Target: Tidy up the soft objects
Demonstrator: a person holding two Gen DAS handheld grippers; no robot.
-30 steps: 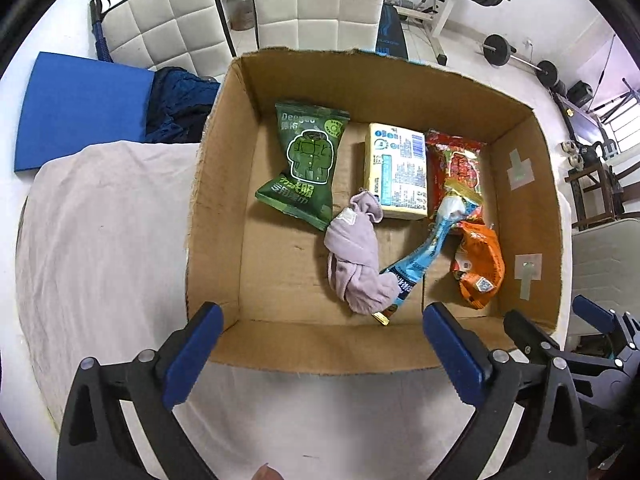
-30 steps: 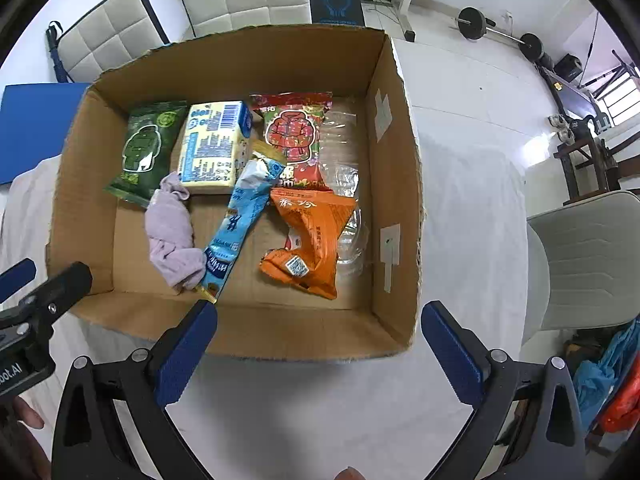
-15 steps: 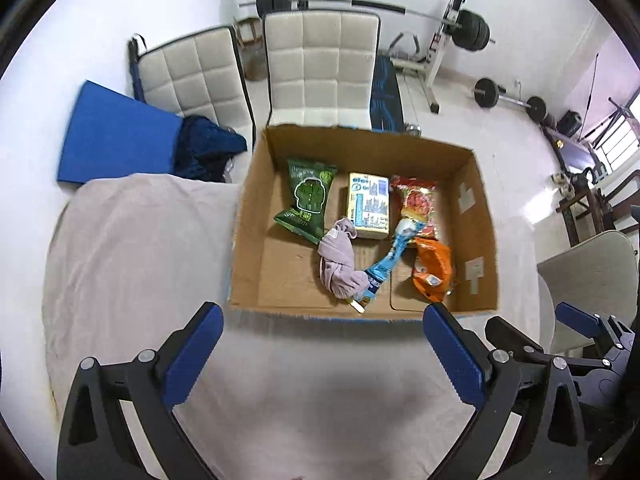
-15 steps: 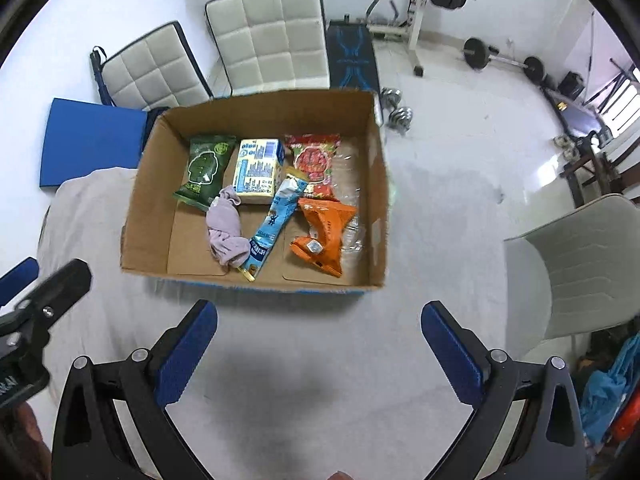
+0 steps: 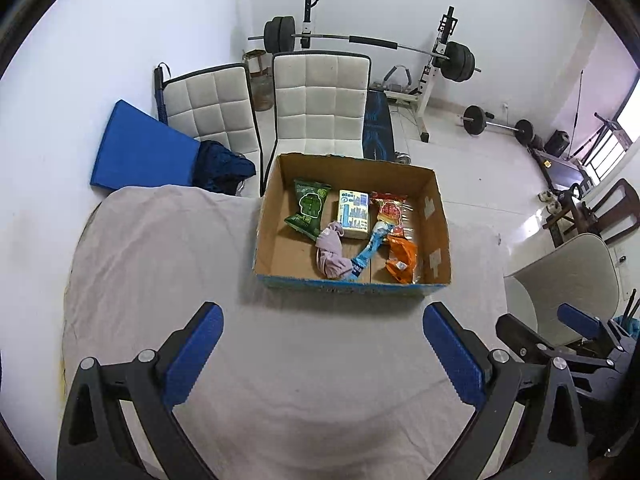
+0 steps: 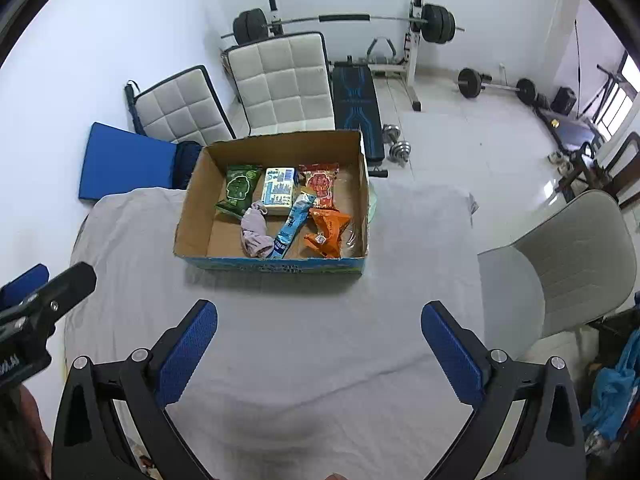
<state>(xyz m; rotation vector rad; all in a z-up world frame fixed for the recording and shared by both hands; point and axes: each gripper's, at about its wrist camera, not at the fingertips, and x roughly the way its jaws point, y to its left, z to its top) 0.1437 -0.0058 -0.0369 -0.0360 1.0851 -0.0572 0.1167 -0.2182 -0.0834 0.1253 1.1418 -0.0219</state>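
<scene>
Jaws of both grippers stand spread wide, nothing between them. Left gripper [image 5: 322, 354] and right gripper [image 6: 318, 344] hang over the cloth [image 5: 168, 264], side by side; the right one's fingers show at the right edge of the left view, the left one's at the left edge of the right view.

Ahead of both sets of jaws, well apart from the fingertips, sits the open box [image 5: 352, 284] [image 6: 272, 266] on the cloth. Inside, far row from left: green pack [image 5: 308, 208], yellow pack [image 5: 353, 214], red pack [image 5: 390, 214]. Nearer the jaws: a knotted pink sock [image 5: 331, 254] [image 6: 255, 234], its top touching the green and yellow packs; a blue stick pack [image 5: 370, 250] lying slantwise, just right of the sock; an orange pack [image 5: 402, 258] right of that. A clear wrapper lies along the box's right wall in the right view, details unclear.

Beyond the box: two padded chairs [image 5: 320, 104], a blue mat [image 5: 140, 152], a barbell rack [image 5: 372, 44]. A grey chair [image 6: 568, 260] stands right of the right jaws.
</scene>
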